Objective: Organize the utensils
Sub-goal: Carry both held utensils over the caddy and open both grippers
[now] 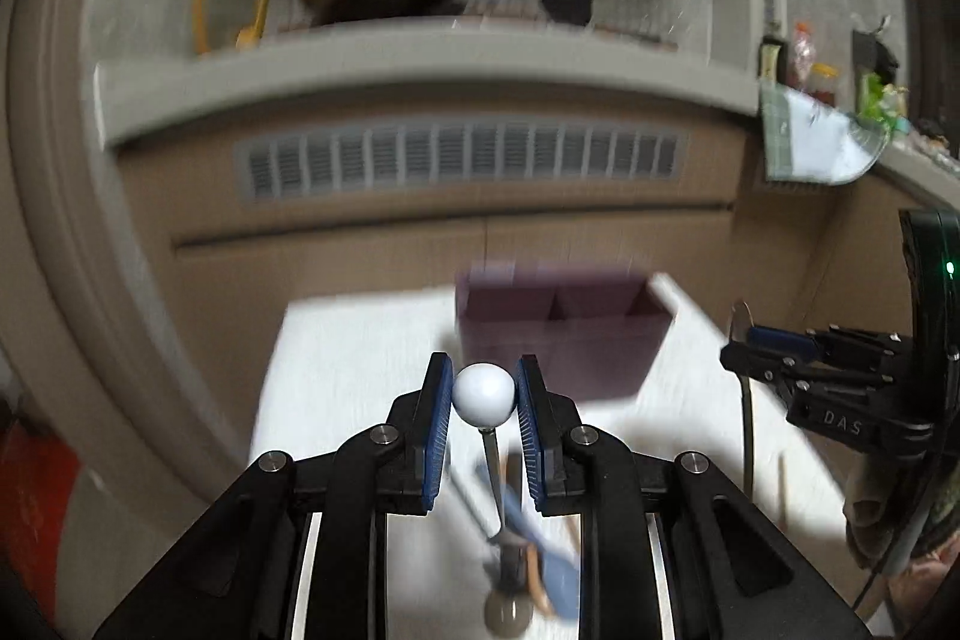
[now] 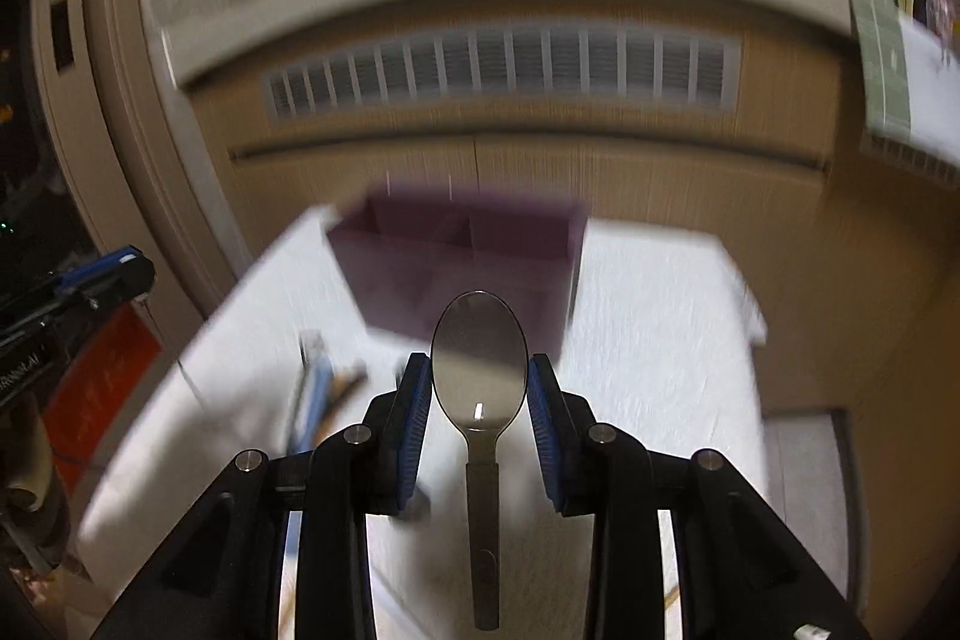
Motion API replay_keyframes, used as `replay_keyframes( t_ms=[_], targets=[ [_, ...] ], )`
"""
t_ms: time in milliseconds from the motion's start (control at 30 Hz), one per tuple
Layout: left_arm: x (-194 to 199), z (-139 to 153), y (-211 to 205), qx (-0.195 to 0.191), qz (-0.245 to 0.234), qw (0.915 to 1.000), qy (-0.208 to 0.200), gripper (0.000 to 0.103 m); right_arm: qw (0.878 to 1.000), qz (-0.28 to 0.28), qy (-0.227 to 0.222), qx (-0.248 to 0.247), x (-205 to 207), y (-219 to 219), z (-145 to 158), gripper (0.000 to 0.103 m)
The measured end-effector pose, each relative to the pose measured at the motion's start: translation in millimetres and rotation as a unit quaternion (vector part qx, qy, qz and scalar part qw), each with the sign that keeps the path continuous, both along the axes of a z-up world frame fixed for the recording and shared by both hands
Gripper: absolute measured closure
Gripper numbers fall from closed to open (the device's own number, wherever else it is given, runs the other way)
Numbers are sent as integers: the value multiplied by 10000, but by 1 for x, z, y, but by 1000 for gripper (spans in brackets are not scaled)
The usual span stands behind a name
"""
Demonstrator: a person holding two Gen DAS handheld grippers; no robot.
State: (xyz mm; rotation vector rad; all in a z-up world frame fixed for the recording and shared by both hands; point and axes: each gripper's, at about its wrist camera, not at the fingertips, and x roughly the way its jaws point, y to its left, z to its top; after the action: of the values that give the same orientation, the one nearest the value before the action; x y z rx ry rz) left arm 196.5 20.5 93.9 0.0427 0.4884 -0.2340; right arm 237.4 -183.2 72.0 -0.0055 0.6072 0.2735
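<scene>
Left gripper (image 1: 483, 391) pinches the white ball end (image 1: 483, 394) of a slim metal utensil, shaft hanging below over the table (image 1: 336, 352); right gripper (image 2: 479, 381) clamps the spoon (image 2: 479, 358) across its bowl, handle dangling. Purple organizer (image 2: 456, 244) stands ahead on the table, compartments open. We judge both pieces light, stiff, slick; the round ball and curved bowl may pivot between pads; a grip on the flat handle would hold steadier.

Ahead of me, a grey ledge (image 1: 420, 58) curves across the upper frame, with a slatted vent grille (image 1: 462, 160) set in tan wood paneling (image 1: 330, 274) just below. A white-covered surface (image 2: 654, 334) fills the lower middle, brightly lit and blurred.
</scene>
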Motion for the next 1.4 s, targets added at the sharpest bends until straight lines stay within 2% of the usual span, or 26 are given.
replay_keyframes(
  t_ms=[167, 300, 433, 600, 700, 767, 800, 833, 900, 967, 1033, 1100, 1167, 1300, 1400],
  targets=[
    [32, 62, -2, -198, -216, 9982, -518, 80, 9966, 64, -816, 110, 35, 4, 77, 73],
    [73, 78, -8, -294, -285, 9966, -713, 80, 9920, 8, -1261, 105, 73, 12, 95, 73],
    [118, 62, -14, -411, -373, 9975, -436, 80, 9935, -26, -1130, 126, 114, 15, 80, 73],
    [164, 22, -20, -567, -454, 9974, 28, 80, 9952, -131, -970, 0, 141, 16, 39, 73],
    [183, -4, -27, -661, -651, 9947, 440, 79, 9987, 34, -494, -99, 154, 16, 7, 72],
    [192, -22, -32, -707, -753, 9920, 719, 75, 9996, 101, -199, -193, 159, 14, -10, 64],
    [195, -29, -35, -680, -763, 9915, 810, 69, 9996, 81, -143, -219, 160, 13, -14, 54],
    [194, -33, -37, -664, -760, 9912, 854, 66, 9997, 30, -100, -232, 159, 9, -18, 49],
    [192, -36, -38, -667, -735, 9909, 904, 64, 9997, -34, -20, -261, 154, 2, -19, 49],
    [183, -34, -36, -665, -692, 9915, 884, 58, 9995, -75, 97, -294, 144, -7, -17, 47],
    [173, -34, -33, -667, -613, 9924, 836, 42, 9987, -151, 223, -425, 127, -15, -17, 29],
    [155, -37, -29, -559, -463, 9940, 824, 39, 9974, -203, 328, -606, 103, -24, -21, 19],
    [141, -45, -23, -491, -370, 9941, 891, 39, 9947, -269, 536, -830, 78, -31, -32, 17],
    [103, -76, -12, -394, -142, 9897, 1371, 33, 9842, -498, 1101, -1291, 27, -48, -68, 17],
    [72, -110, -7, -294, 33, 9836, 1780, 30, 9736, -799, 1573, -1450, -7, -61, -96, 14]
  ],
)
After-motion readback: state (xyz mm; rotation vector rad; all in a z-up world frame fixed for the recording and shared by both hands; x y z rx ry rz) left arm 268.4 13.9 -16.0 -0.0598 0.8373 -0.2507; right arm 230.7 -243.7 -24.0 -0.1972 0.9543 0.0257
